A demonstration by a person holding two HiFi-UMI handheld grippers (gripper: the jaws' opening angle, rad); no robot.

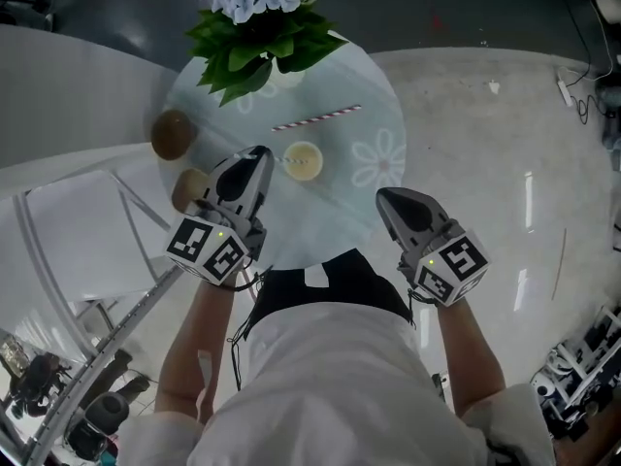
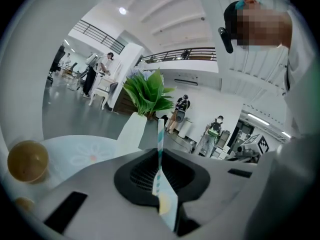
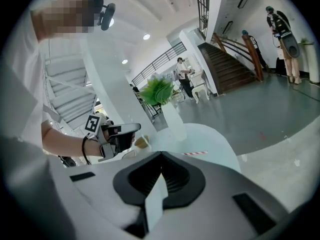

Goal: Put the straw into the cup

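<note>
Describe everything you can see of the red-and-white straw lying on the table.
The red-and-white straw is a thin, straight tube with spiral stripes, seemingly paper. It lies flat and slanted on the glass table, between the plant and the cup, apart from both. Only the tabletop touches it: the left gripper is shut on a different, teal-striped straw, and the right gripper is clear of it.

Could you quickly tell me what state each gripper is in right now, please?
Left gripper: closed, fingers holding a teal-striped straw.
Right gripper: closed, nothing between its fingers.
</note>
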